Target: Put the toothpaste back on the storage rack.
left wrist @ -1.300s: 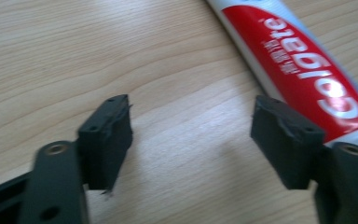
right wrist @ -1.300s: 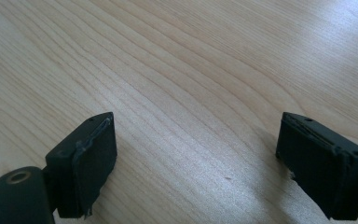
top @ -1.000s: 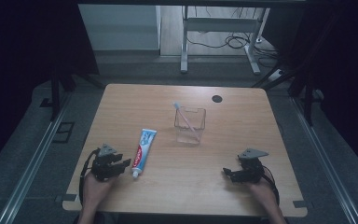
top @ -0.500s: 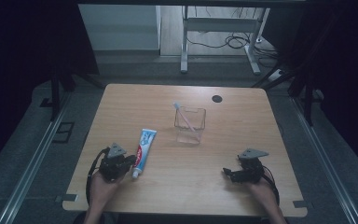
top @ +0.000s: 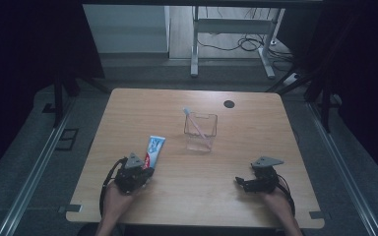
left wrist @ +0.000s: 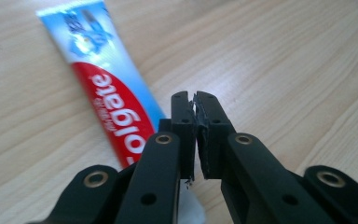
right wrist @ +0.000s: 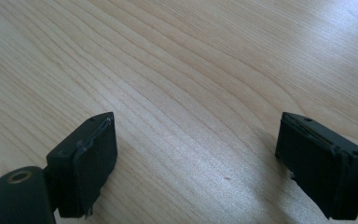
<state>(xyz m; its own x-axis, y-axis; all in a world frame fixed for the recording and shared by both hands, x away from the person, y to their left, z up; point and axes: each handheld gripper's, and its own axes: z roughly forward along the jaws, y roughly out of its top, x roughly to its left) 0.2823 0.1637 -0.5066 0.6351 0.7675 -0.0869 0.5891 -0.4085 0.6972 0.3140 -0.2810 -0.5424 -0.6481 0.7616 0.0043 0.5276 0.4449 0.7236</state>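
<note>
Left claw (left wrist: 196,100) nearer half-hidden toothpaste tube (left wrist: 107,88)

Dim and murky from above: worktop (top: 197,196) lit softly, surroundings sunk into near-black at 9 and 3 o'clock, brighter floor strip at 12. Faint bluish cast, slight grain, little glare. Bright and even in both close views, wood grain crisp in the middle distance. Blurred at 6 o'clock on the left hand-held gripper (left wrist: 196,107), toothpaste tube (left wrist: 109,93) lettering soft. Soft shadow beside the right hand-held gripper (right wrist: 196,158) at 4 o'clock.
</note>
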